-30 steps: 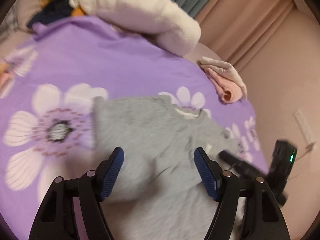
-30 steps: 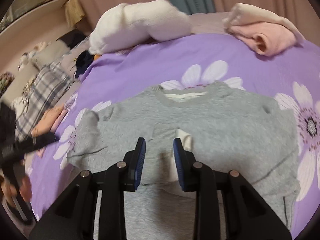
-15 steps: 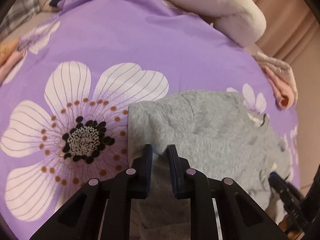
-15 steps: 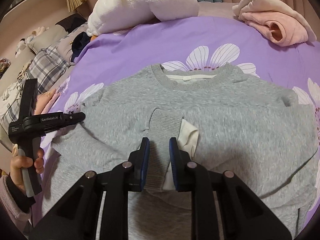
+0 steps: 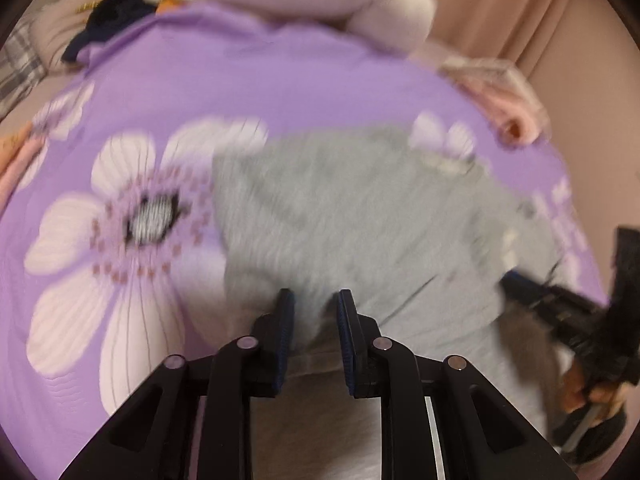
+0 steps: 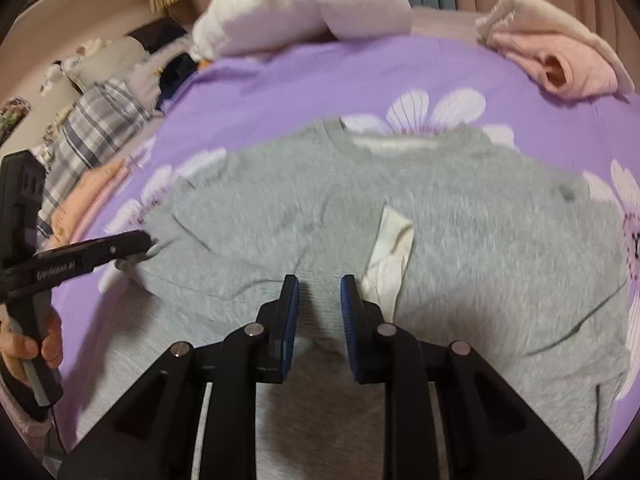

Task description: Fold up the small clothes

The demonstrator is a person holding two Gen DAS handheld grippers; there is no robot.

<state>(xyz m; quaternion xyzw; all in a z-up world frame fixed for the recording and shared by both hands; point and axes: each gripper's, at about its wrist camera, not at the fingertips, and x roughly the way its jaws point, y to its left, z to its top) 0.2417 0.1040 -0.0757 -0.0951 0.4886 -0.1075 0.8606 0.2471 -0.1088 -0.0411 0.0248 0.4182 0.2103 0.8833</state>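
**A bedroom at home**

A purple floral bedsheet [image 6: 280,92] covers a bed, with a white pillow [image 6: 304,4] lying at its far edge. Pinkish curtains [image 5: 520,20] hang behind it. Clothes lie about: a grey sweatshirt [image 6: 460,240] spread flat on the sheet, a folded pink garment [image 6: 560,64] near the far edge, and a plaid garment [image 6: 92,120] heaped beside the bed.

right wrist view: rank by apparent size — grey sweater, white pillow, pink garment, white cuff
1. grey sweater, by far the largest
2. white pillow
3. pink garment, farther from the camera, so it may look smaller than it is
4. white cuff
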